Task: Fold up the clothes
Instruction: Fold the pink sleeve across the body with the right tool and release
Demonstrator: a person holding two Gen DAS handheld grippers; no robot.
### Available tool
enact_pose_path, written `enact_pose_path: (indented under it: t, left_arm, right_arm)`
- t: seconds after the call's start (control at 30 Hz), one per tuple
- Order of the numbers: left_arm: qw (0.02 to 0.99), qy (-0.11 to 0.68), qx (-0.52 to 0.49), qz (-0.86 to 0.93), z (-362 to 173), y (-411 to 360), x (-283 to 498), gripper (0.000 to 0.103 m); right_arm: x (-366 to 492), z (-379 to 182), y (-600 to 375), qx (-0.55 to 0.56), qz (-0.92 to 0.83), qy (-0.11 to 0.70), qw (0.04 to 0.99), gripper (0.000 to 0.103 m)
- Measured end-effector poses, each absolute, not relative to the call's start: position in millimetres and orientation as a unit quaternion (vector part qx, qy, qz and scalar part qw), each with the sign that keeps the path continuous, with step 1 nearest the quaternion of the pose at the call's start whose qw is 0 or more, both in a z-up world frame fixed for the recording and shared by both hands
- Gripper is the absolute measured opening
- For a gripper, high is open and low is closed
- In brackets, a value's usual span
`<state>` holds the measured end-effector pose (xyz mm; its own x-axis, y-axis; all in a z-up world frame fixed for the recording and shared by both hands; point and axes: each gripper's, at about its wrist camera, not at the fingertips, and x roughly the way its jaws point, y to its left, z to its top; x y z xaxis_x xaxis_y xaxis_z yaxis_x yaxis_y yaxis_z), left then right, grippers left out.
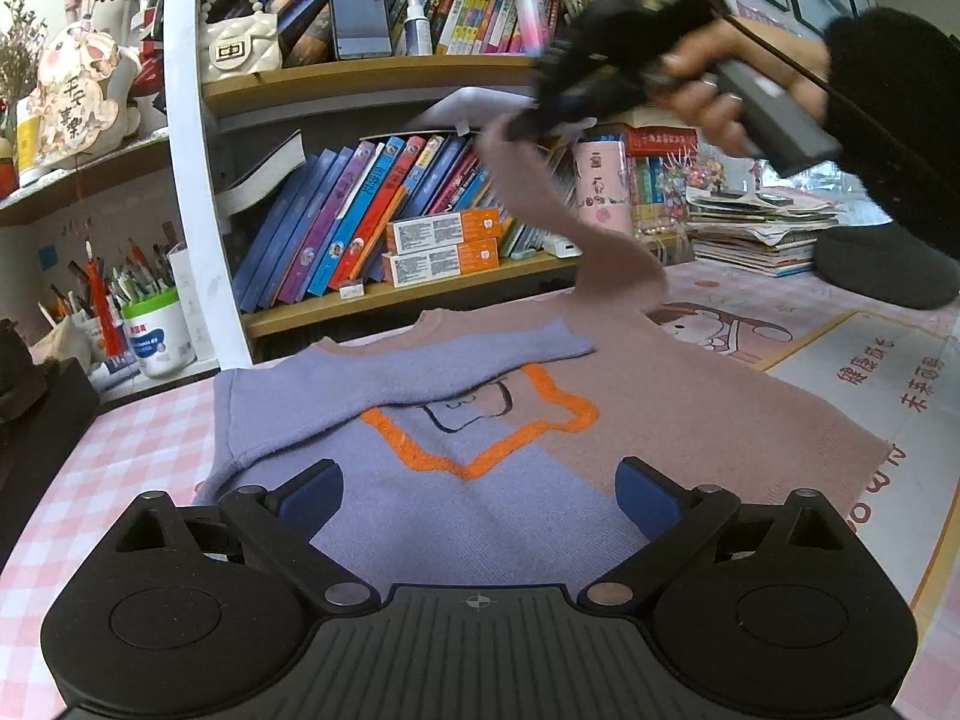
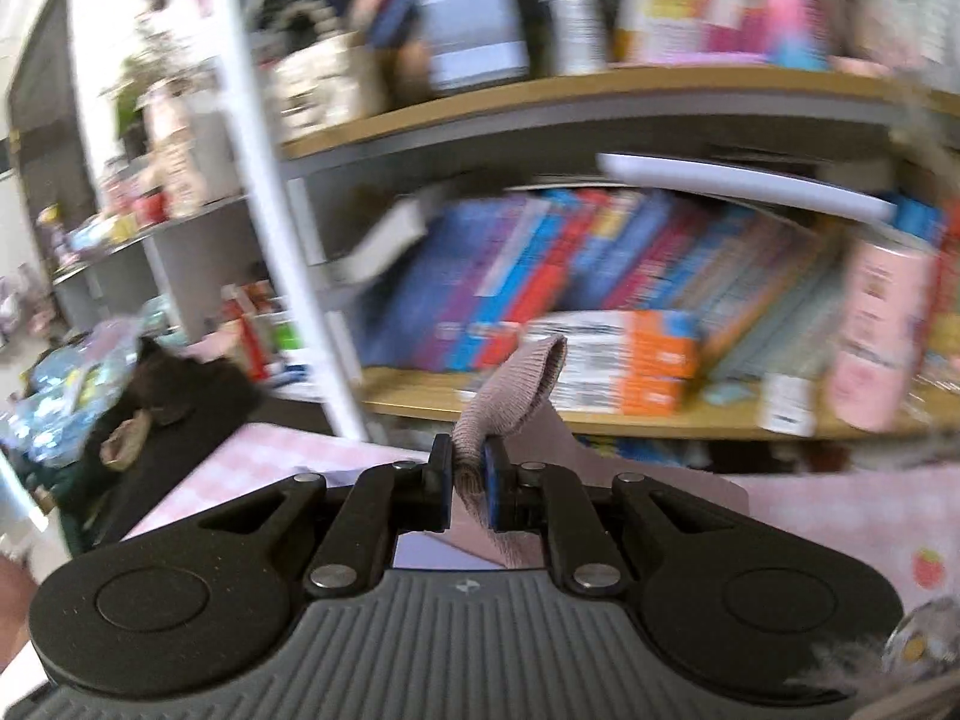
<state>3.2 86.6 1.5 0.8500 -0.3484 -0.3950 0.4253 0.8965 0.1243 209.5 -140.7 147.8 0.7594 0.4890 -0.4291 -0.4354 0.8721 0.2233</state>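
Observation:
A small knit sweater (image 1: 492, 468), half lilac and half dusty pink with an orange star outline, lies flat on the pink checked table (image 1: 138, 450). Its lilac sleeve (image 1: 420, 372) is folded across the chest. My left gripper (image 1: 480, 498) hovers open over the lower hem, touching nothing. The pink sleeve (image 1: 552, 204) is lifted high above the sweater's right shoulder, and my right gripper (image 1: 534, 120), held in a person's hand (image 1: 720, 90), is shut on its cuff. In the right wrist view the pink cuff (image 2: 516, 384) sticks up between the right gripper's (image 2: 468, 480) blue pads.
A bookshelf (image 1: 390, 294) full of books and boxes stands right behind the table. A white post (image 1: 192, 180) rises at the left, with a pen cup (image 1: 156, 324) beside it. Stacked magazines (image 1: 762, 228) and a dark cushion (image 1: 882, 264) sit at the far right. A black box (image 1: 36, 420) lies at the left edge.

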Motion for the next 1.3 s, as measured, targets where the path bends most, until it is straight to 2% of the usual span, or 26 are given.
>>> enact_pose_path:
  t: [0.5,0.73,0.87,1.07,1.3]
  left_arm:
    - [0.957,0.174,0.103,-0.210,2,85,0,0.099]
    - [0.956,0.177,0.102,-0.208,3,84,1,0.099]
    - [0.956,0.181,0.099,-0.206,3,85,1,0.099]
    - [0.957,0.184,0.103,-0.200,3,84,1,0.099]
    - [0.962,0.171,0.116,-0.180,4,83,-9,0.099]
  right_arm:
    - [228,124,-35,0.039,0.300,0.272,0.914,0.010]
    - [228,107,-39,0.059,0.308,0.296,0.902,0.010]
    - [228,98,-42,0.070,0.312,0.309,0.896,0.024]
    - [209,88,-59,0.070,0.317,0.323,0.889,0.026]
    - [126,61,-125,0.042,0.302,0.340,0.890,0.030]
